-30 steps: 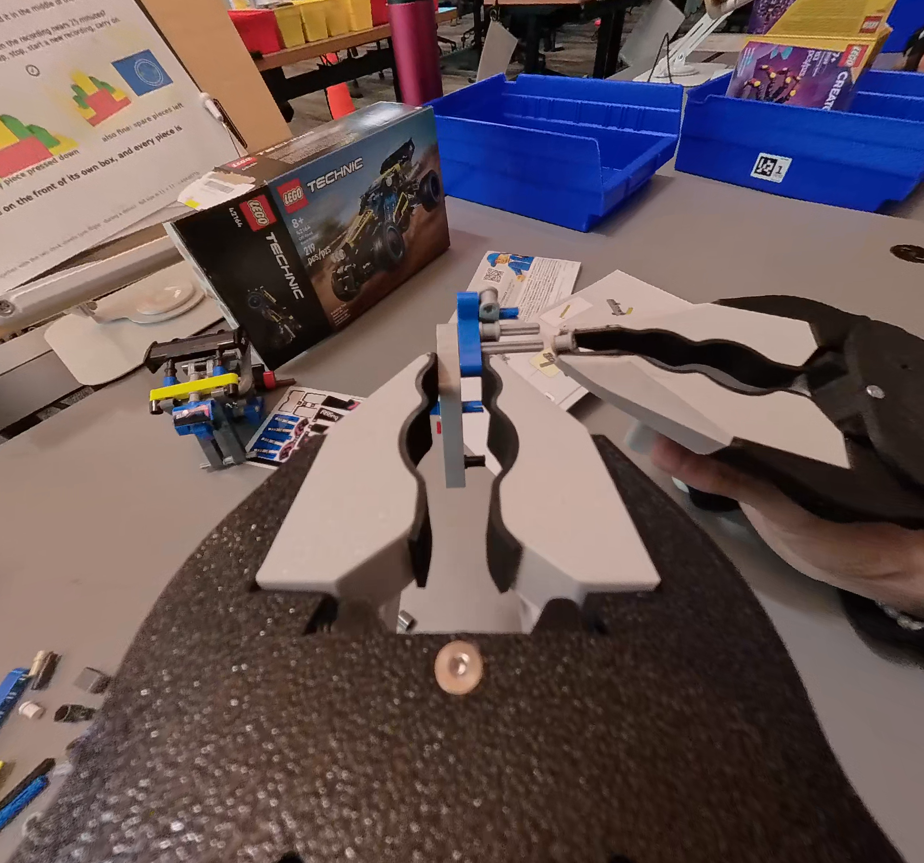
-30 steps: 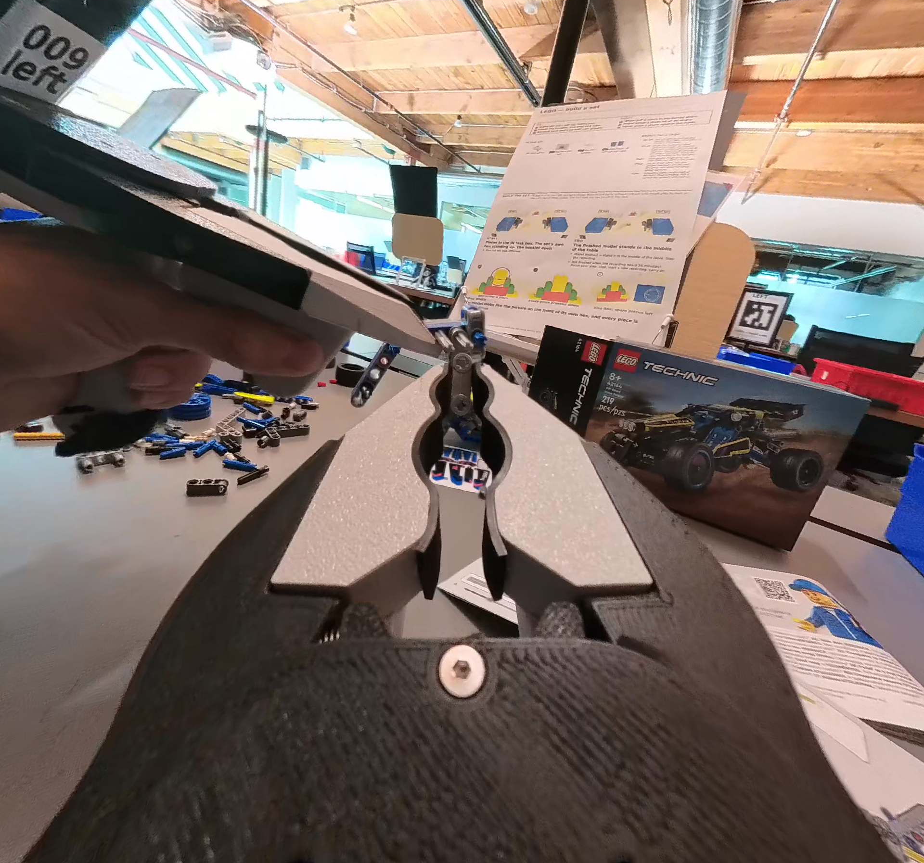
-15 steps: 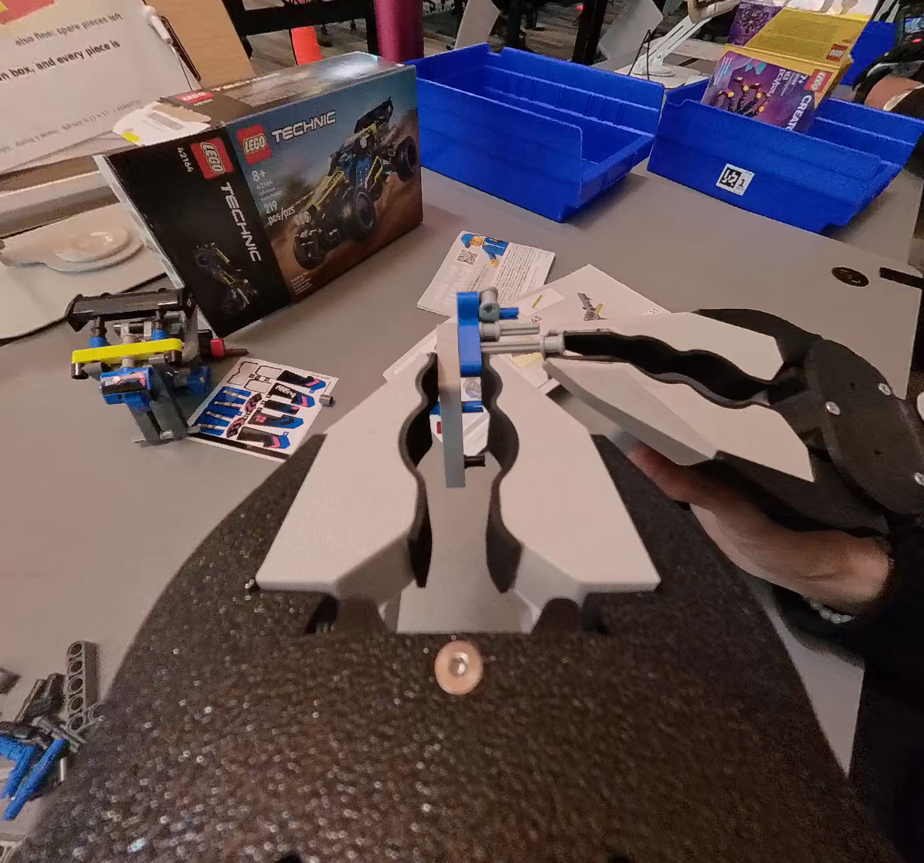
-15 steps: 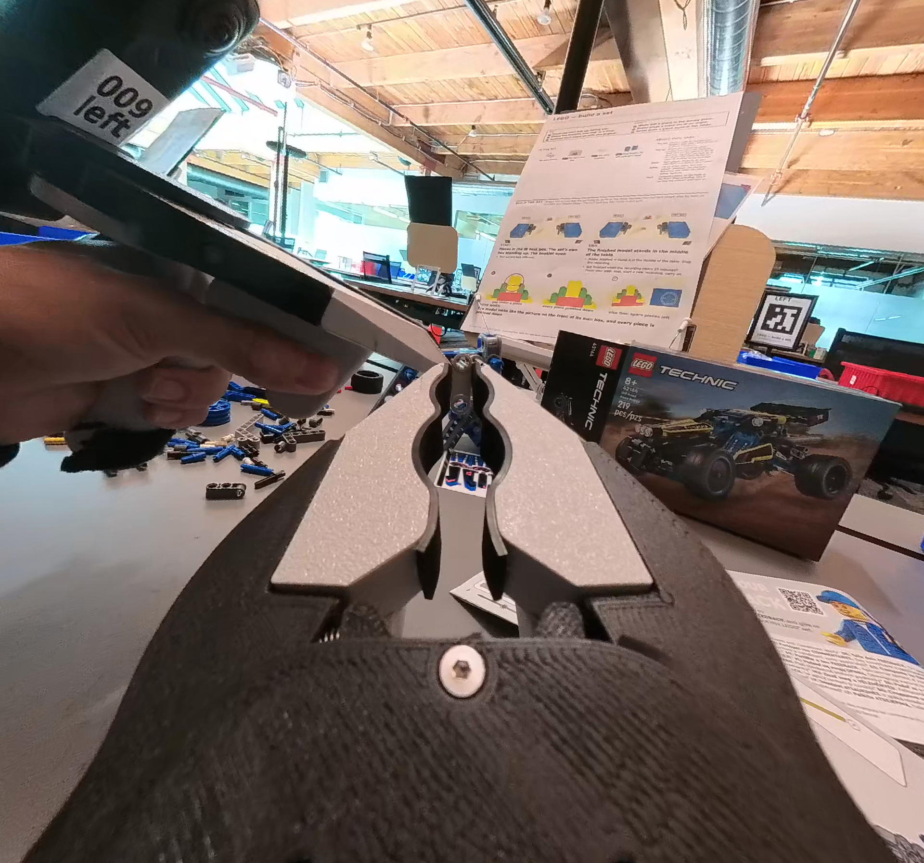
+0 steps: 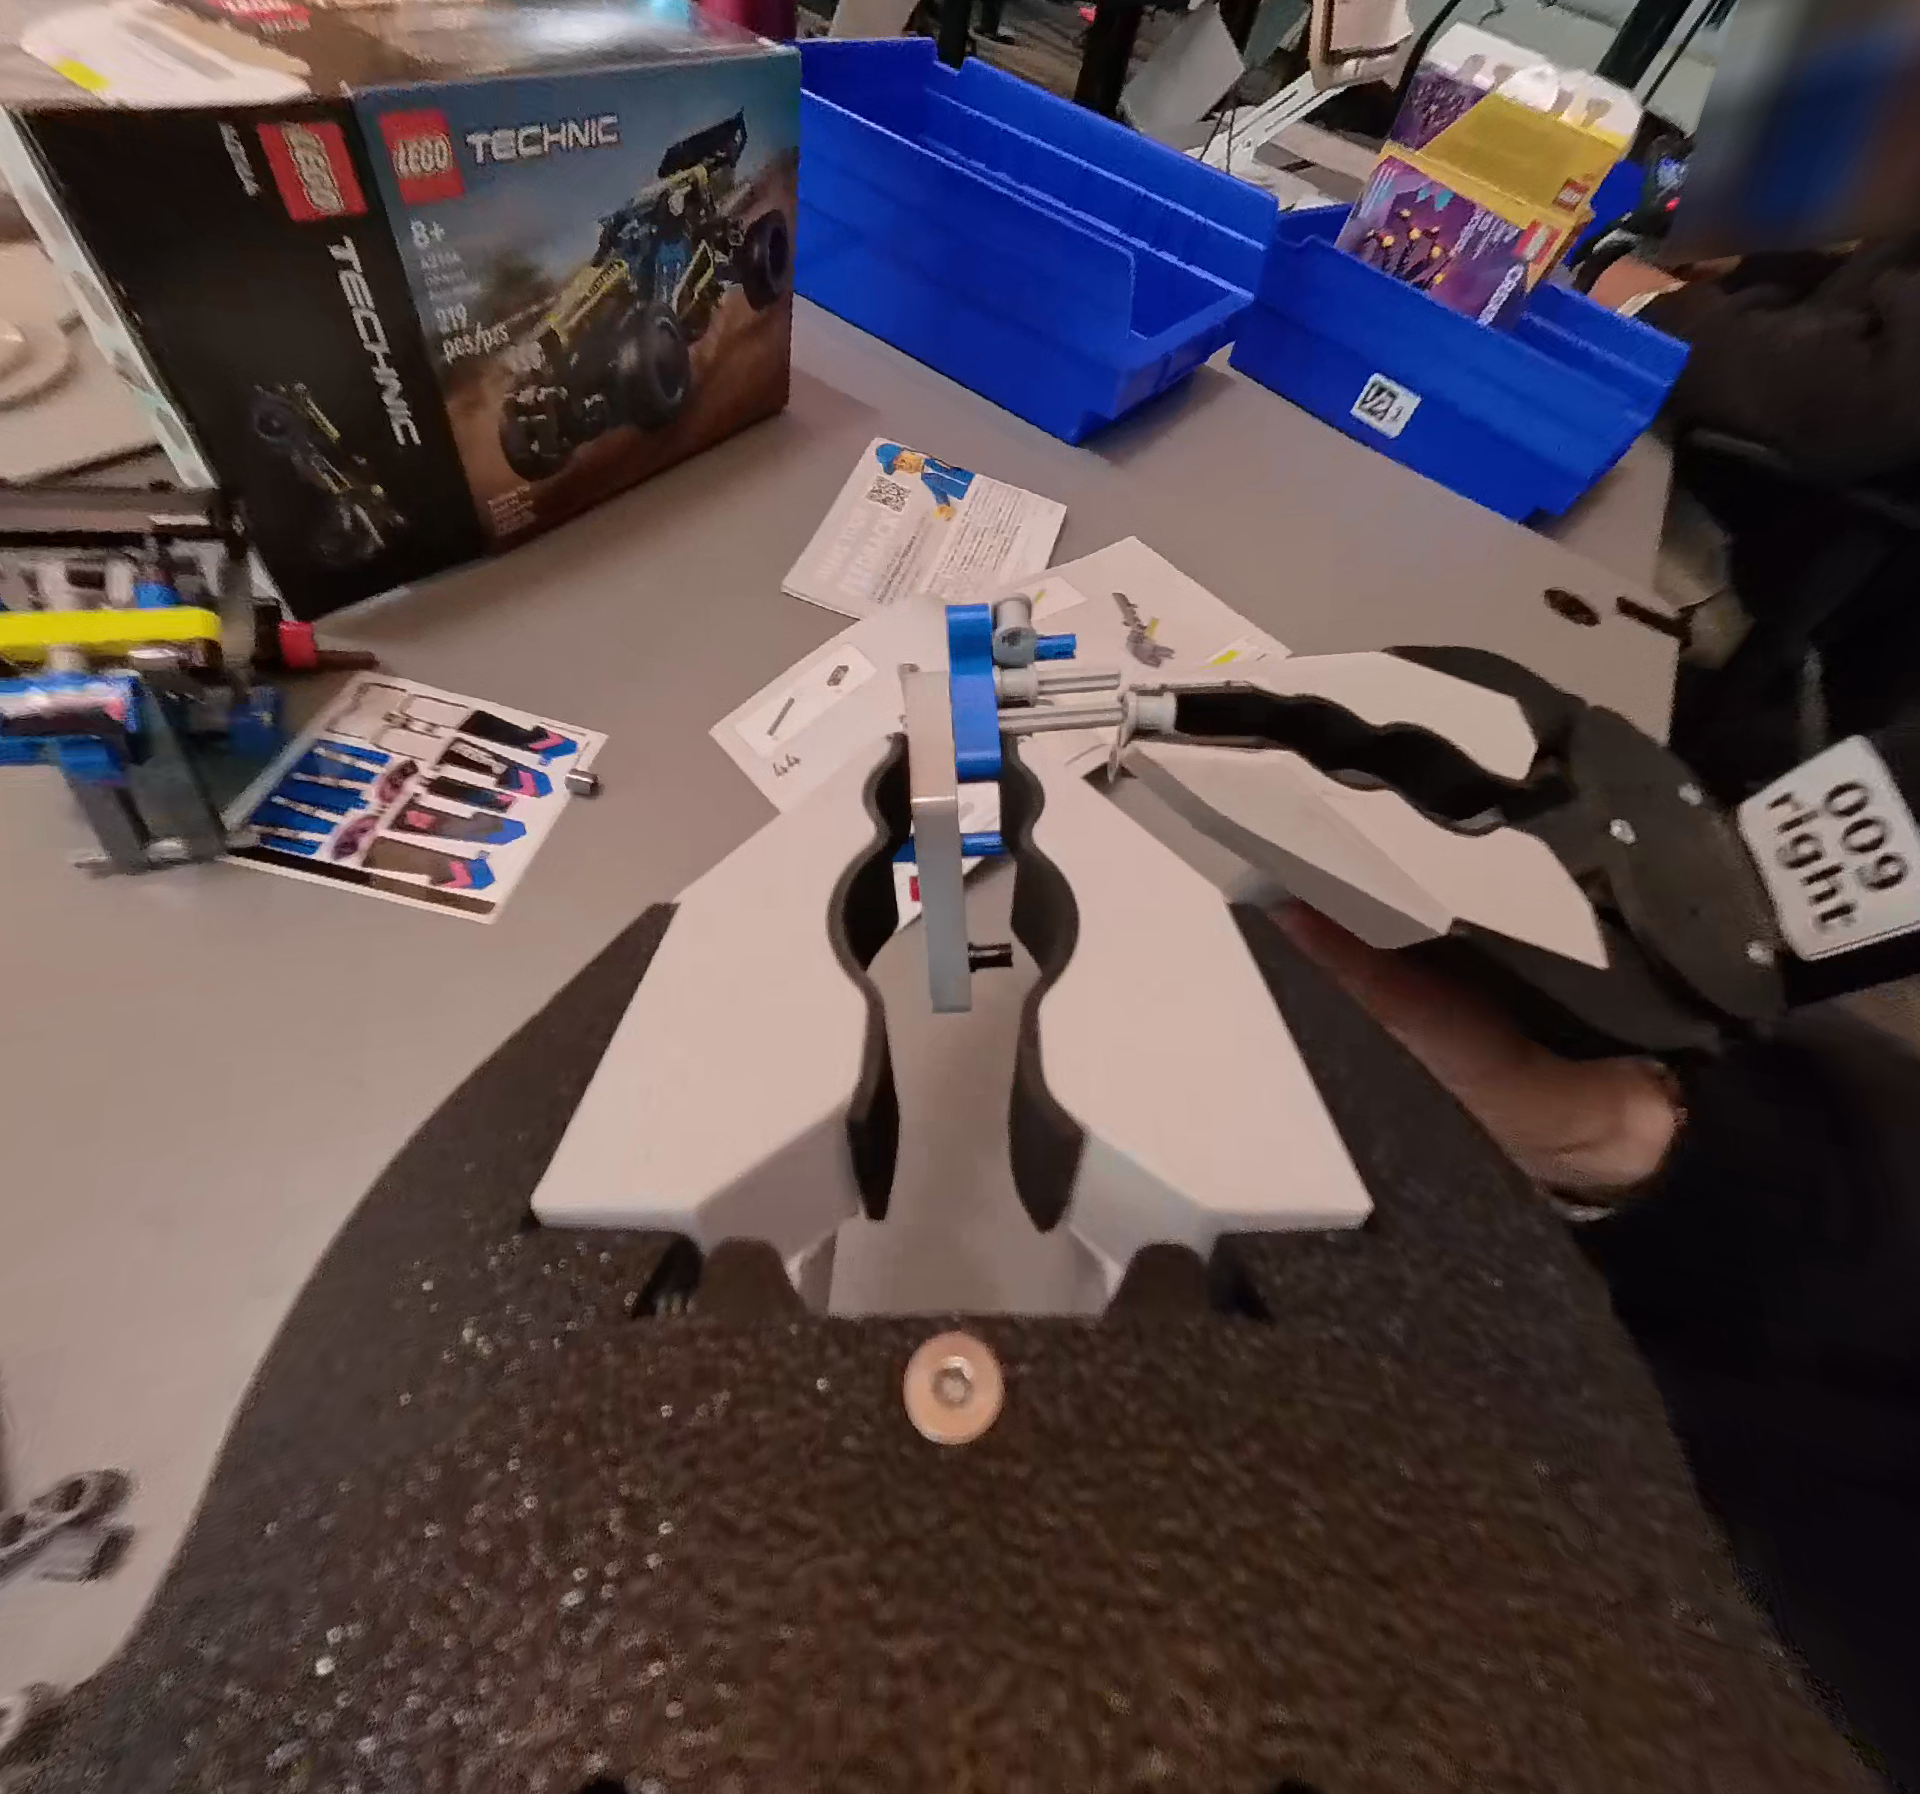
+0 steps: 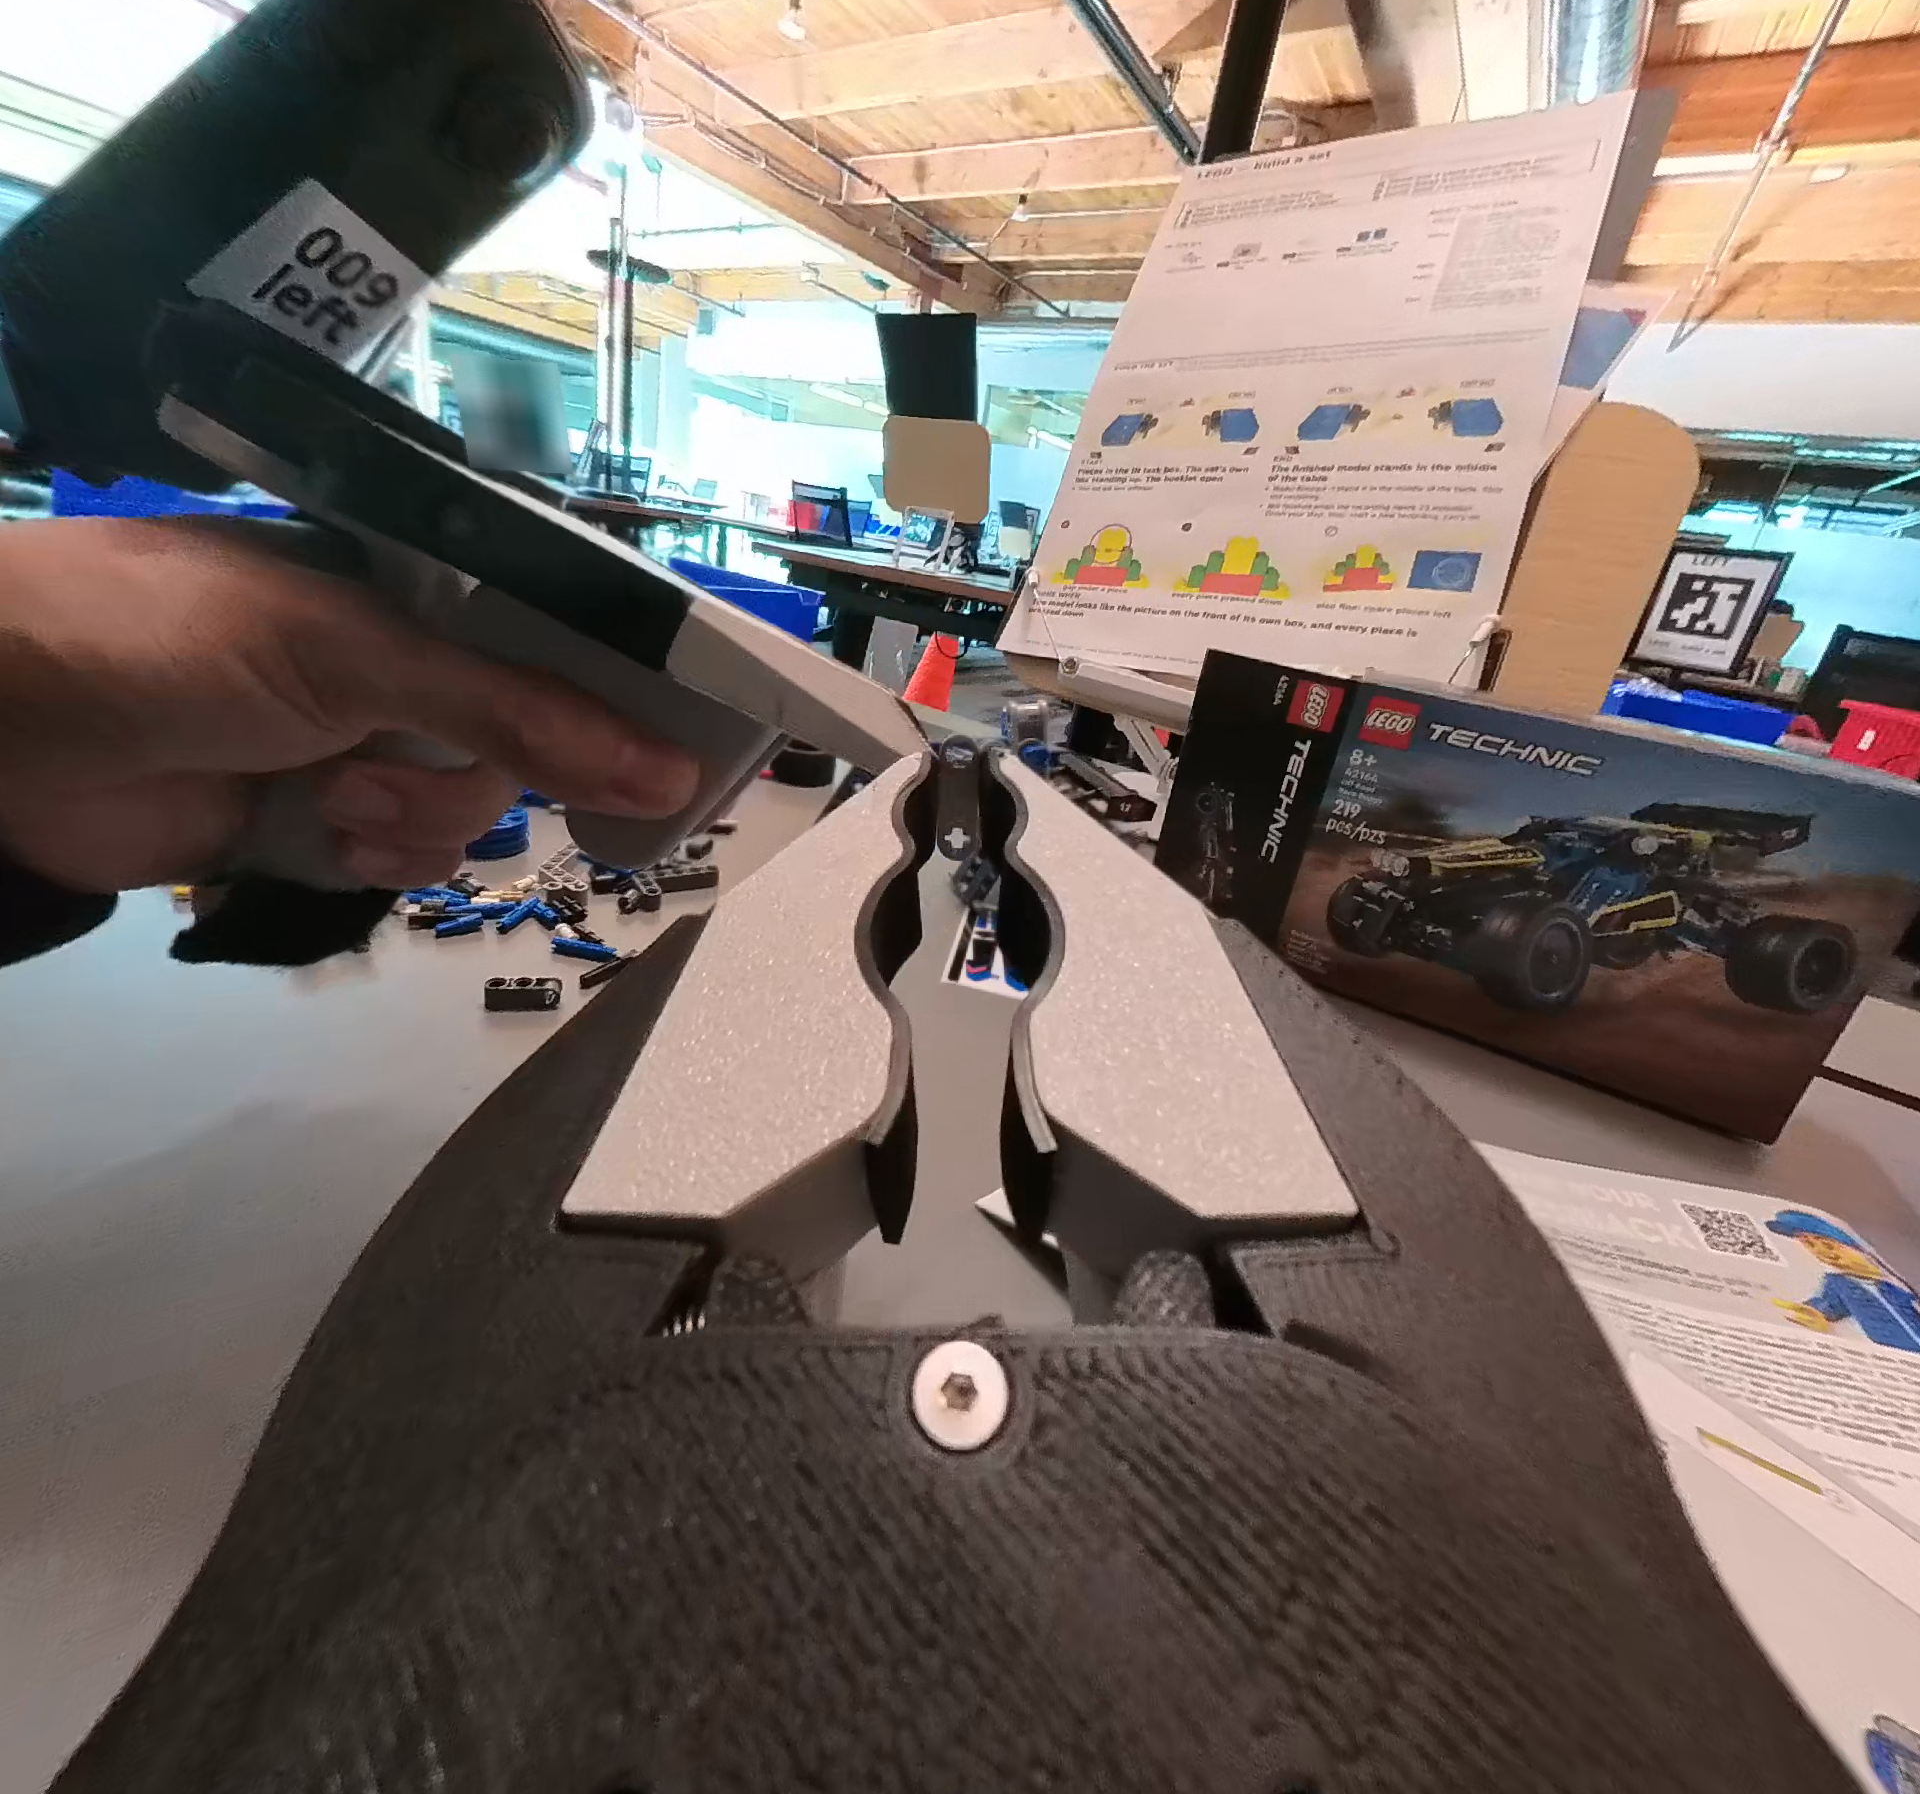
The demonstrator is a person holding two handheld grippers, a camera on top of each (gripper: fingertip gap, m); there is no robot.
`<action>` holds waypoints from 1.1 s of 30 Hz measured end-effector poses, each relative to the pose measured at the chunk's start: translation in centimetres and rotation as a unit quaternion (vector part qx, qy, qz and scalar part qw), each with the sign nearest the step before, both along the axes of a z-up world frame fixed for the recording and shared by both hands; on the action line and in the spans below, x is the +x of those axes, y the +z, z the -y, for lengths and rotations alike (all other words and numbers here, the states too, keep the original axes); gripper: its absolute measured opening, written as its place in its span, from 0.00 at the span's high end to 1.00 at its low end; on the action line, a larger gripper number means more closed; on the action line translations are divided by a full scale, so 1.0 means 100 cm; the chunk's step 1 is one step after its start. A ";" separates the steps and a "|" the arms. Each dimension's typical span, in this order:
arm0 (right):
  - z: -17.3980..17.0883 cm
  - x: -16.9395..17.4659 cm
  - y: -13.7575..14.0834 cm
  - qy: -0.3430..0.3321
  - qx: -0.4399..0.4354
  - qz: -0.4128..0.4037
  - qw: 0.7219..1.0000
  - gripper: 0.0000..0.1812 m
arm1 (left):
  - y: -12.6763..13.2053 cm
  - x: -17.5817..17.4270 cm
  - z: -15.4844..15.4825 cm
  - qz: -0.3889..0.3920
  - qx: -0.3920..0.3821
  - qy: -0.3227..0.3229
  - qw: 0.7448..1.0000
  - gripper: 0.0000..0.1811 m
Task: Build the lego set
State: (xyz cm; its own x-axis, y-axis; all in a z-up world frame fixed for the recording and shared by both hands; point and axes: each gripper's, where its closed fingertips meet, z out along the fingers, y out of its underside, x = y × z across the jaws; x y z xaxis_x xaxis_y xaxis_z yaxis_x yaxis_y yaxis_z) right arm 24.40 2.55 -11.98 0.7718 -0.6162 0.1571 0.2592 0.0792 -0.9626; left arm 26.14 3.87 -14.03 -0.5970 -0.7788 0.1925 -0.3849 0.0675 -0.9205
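- The left gripper [image 5: 951, 788] pinches a small Lego sub-assembly [image 5: 961, 757], a grey panel with a blue beam against it, held upright between its fingertips above the grey table [image 5: 312, 1069].
- The right gripper [image 5: 1138, 721] reaches in from the right of the left one, its tips closed on the end of a grey axle [image 5: 1070, 710] that runs sideways into the blue beam.
- In the right wrist view the right gripper [image 6: 958, 778] has its tips pressed on a thin dark grey piece; motion blur makes that piece hard to identify there.
- A hand [image 6: 312, 705] grips the left tool's handle, to the left of the right gripper's fingers.
- Ahead and left of the left gripper stands the Lego Technic box [image 5: 436, 290], with a sticker sheet [image 5: 416, 794] lying just before it and a partly built blue and yellow model [image 5: 104, 695] at the far left.
- Paper leaflets [image 5: 925, 529] lie on the table beyond the held sub-assembly.
- Two blue bins [image 5: 1018, 238] stand farther ahead and right.
- Loose blue and black Lego pieces [image 6: 540, 913] are scattered beneath the left tool.
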 end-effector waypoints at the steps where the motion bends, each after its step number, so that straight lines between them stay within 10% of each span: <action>1: 0.000 0.000 -0.001 0.003 0.001 -0.006 1.000 0.96 | 0.000 0.000 -0.001 0.011 0.018 0.004 1.000 0.92; 7: 0.002 0.001 -0.002 0.029 0.019 -0.039 0.999 0.96 | 0.006 0.001 -0.003 0.087 0.135 0.033 0.987 0.92; 33: 0.002 0.000 -0.005 -0.050 -0.059 0.048 0.996 0.97 | 0.000 -0.004 0.004 0.020 0.045 0.032 0.998 0.92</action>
State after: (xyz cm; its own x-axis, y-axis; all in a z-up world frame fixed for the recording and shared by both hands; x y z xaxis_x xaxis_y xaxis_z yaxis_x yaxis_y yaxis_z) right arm 24.37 2.31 -12.51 0.6861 -0.6617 0.3025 0.3510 -0.0632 -0.9342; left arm 25.75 3.49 -14.01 -0.5514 -0.8285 0.0980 -0.3547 0.1265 -0.9264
